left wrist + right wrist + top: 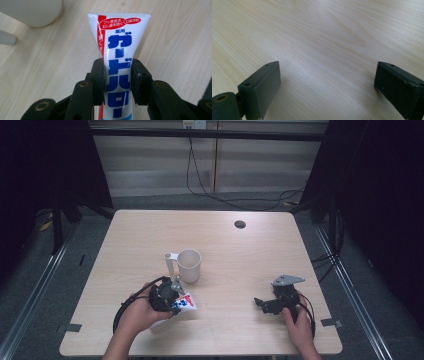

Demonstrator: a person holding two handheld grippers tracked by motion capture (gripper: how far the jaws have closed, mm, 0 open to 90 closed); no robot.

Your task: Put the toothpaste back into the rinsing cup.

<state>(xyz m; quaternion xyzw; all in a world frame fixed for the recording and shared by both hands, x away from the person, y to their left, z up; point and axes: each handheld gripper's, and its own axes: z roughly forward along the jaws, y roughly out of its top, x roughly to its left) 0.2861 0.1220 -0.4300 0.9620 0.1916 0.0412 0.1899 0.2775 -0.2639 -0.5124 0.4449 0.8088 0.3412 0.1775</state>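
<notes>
On the wood table (230, 245), low left in the high view, the left gripper (117, 82) squeezes the tube (120, 50) near the cup (189, 265); lift it slowly and straight, while the right gripper (327, 85) waits wide open.

Lower end of the toothpaste tube (117, 75) cut off by the bottom edge of the left gripper view, its cap end out of frame, its sides covered where the black jaws of the left gripper (117, 82) press on it. Cup (32, 11) cropped by the top edge there, rim and handle not to be made out. In the high view, print on the tube too small to read, most of it hidden under the left hand (137, 312).
</notes>
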